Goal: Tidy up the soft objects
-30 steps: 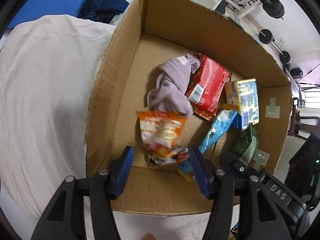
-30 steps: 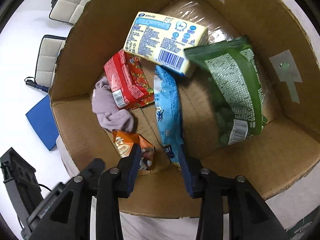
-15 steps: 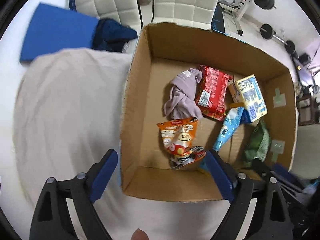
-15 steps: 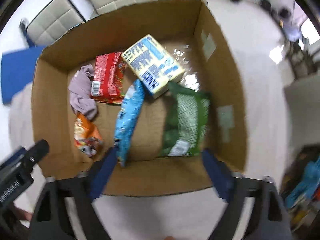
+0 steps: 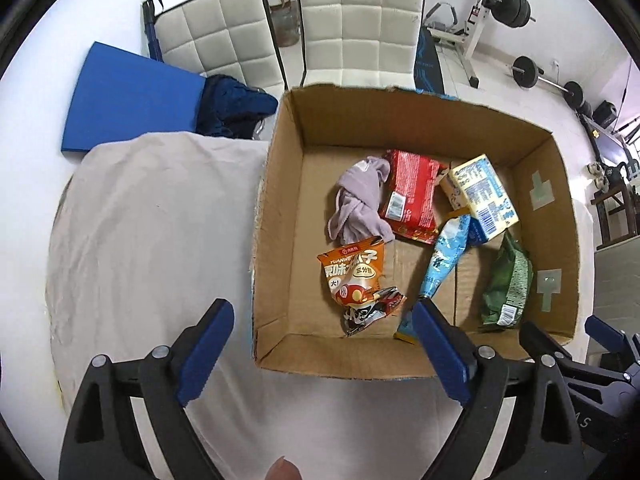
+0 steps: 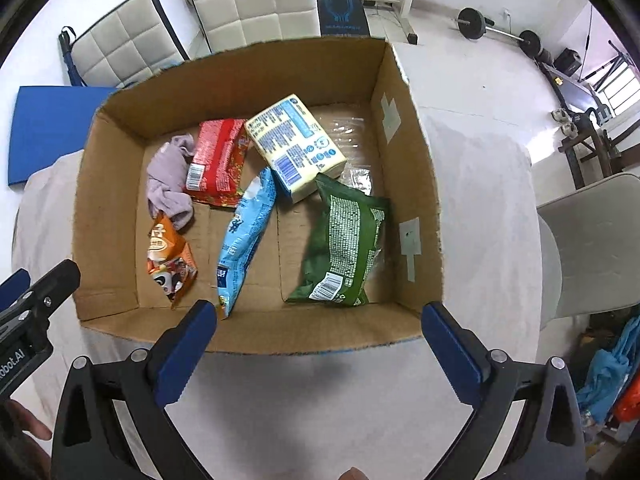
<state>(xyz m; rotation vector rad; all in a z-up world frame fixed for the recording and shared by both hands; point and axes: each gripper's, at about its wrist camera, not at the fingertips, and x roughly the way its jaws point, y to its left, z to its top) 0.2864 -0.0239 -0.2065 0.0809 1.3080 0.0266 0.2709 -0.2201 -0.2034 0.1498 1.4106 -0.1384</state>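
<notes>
An open cardboard box (image 5: 276,208) (image 6: 412,184) stands on a table with a white cloth. In it lie a lilac cloth (image 5: 358,204) (image 6: 168,176), a red packet (image 5: 412,194) (image 6: 218,160), a yellow and blue pack (image 5: 482,196) (image 6: 296,146), a light blue pouch (image 5: 444,258) (image 6: 246,236), a green bag (image 5: 506,284) (image 6: 344,240) and an orange snack bag (image 5: 358,278) (image 6: 168,258). My left gripper (image 5: 324,344) is open and empty above the box's near edge. My right gripper (image 6: 320,344) is open and empty, also above the near edge.
The white cloth (image 5: 152,232) covers the table left of the box. Behind stand two white padded chairs (image 5: 360,20) (image 6: 256,0), a blue mat (image 5: 128,100) with dark blue fabric (image 5: 232,104), and gym weights (image 5: 516,4). A grey chair (image 6: 592,240) is at right.
Both grippers have risen up and back from inside the box to above its near edge, and both jaws have opened wide. The items in the box have not moved.
</notes>
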